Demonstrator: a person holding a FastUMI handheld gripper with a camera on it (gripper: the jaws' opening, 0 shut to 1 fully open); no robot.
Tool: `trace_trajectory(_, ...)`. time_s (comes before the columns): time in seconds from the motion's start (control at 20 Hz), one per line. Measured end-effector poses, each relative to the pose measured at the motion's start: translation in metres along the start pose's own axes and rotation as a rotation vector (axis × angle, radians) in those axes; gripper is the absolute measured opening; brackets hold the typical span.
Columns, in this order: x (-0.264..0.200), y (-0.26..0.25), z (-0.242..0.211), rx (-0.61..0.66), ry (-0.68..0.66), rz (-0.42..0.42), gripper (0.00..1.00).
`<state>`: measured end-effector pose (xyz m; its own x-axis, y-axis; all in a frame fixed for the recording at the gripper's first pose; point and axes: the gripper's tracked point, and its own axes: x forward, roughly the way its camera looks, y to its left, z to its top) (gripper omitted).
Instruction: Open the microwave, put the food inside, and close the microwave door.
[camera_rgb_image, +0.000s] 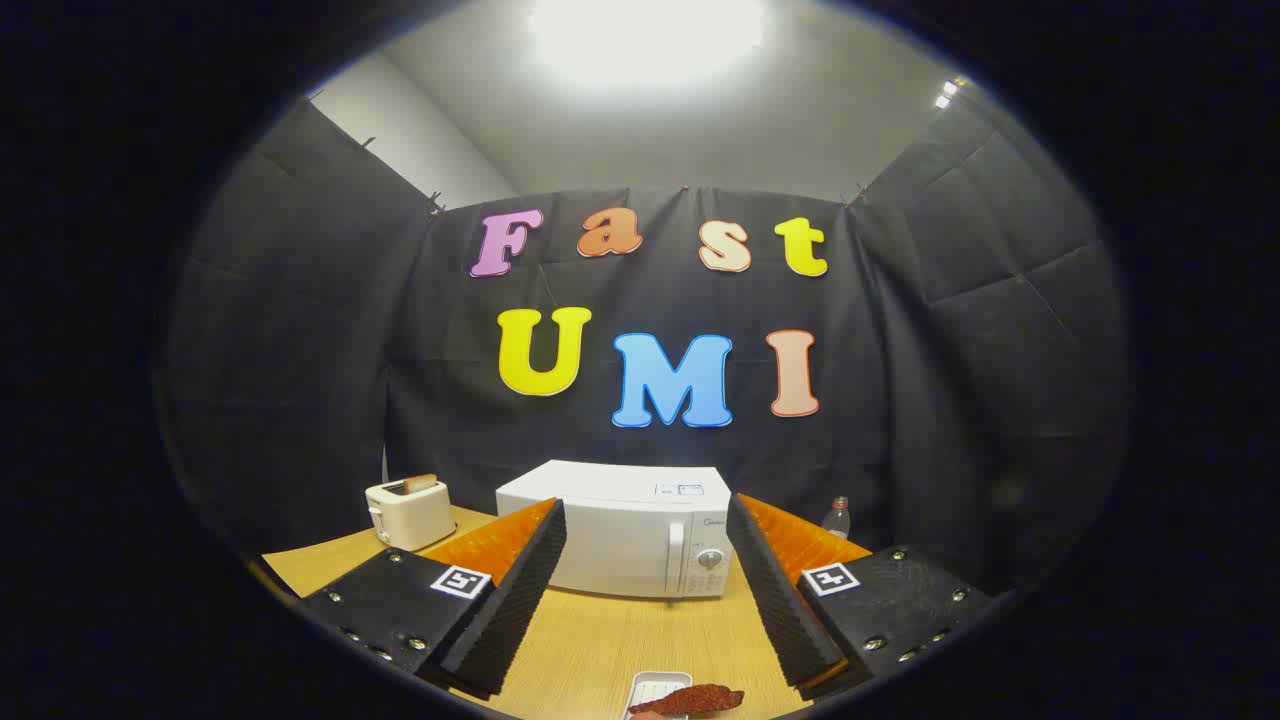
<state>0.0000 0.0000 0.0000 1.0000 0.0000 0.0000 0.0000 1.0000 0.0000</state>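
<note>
A white microwave (625, 535) stands on the wooden table (610, 640), straight ahead beyond the fingers, its door shut and its handle and dial at its right side. My gripper (645, 545) is open, with nothing between its fingers (525, 575), and hangs well short of the microwave. Close below the gripper, between the finger bases, a dark reddish piece of food (700, 697) lies across a small white tray (655, 690).
A cream toaster (410, 512) with a slice in its slot sits on the table left of the microwave. A clear plastic bottle (837, 517) stands right of the microwave, behind the right finger. Black cloth walls close in the table.
</note>
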Motion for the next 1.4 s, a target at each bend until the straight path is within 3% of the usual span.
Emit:
trace_trajectory(1.0,0.025,0.012,0.019,-0.018,-0.071,-0.020,0.97)
trace_trajectory(1.4,0.059,-0.009,0.018,-0.025,-0.059,-0.038,0.97)
